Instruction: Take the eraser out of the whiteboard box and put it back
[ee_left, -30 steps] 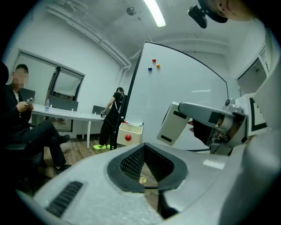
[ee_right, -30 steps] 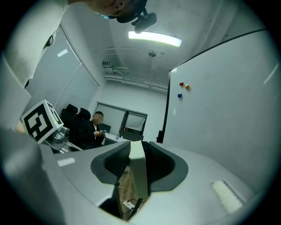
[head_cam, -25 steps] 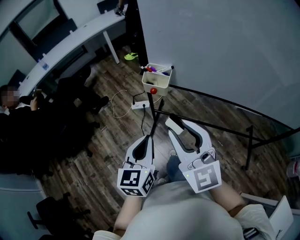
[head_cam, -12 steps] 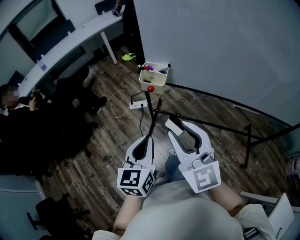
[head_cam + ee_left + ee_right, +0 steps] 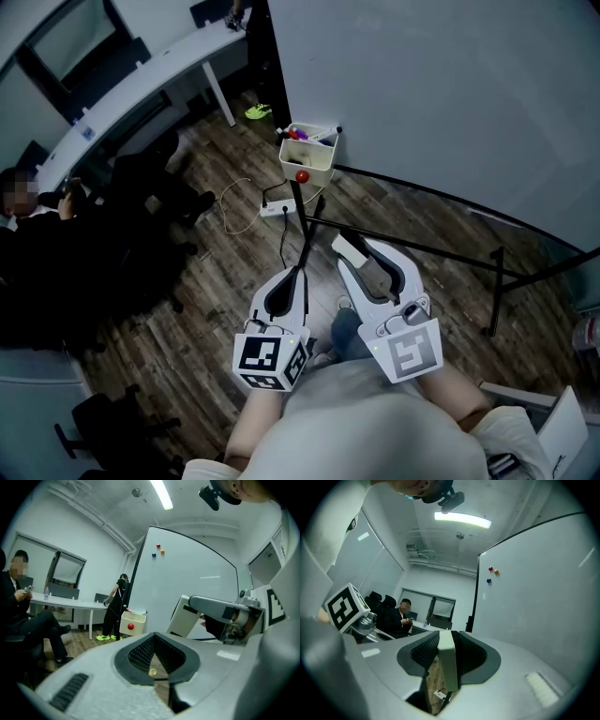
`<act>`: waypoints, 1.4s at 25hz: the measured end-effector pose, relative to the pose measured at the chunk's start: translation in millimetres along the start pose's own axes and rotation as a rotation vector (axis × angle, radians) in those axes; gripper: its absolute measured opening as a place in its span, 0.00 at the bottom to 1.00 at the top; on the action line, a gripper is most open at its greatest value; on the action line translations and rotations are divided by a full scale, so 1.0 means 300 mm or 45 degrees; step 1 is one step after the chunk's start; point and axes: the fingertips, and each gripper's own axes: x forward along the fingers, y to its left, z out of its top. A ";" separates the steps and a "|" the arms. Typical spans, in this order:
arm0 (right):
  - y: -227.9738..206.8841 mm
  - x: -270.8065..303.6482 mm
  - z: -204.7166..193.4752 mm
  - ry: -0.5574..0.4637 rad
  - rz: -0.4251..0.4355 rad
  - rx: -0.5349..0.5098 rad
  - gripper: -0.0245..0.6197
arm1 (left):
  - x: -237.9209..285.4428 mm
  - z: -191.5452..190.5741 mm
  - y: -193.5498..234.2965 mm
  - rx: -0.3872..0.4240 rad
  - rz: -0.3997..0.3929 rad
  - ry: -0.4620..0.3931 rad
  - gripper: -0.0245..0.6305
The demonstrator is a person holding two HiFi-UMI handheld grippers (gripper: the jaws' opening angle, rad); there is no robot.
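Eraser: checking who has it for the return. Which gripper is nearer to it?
Right. The right gripper is shut on the eraser. The left gripper, shut and empty, sits apart to its left.

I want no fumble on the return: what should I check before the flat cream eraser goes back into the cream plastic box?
1. Flat cream eraser clamped between the right gripper jaws: ok.
2. Left gripper shut, empty, held beside the right one: ok.
3. Open-topped cream plastic whiteboard box in sight at the foot of the white whiteboard: ok.
4. Free room in the box beside the markers: cannot tell.
5. Eraser above the box opening: not ok, well short of it.
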 end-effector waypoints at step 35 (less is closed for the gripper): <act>-0.131 0.296 -0.028 -0.033 0.047 0.001 0.26 | 0.243 0.087 0.148 0.001 0.025 0.001 0.04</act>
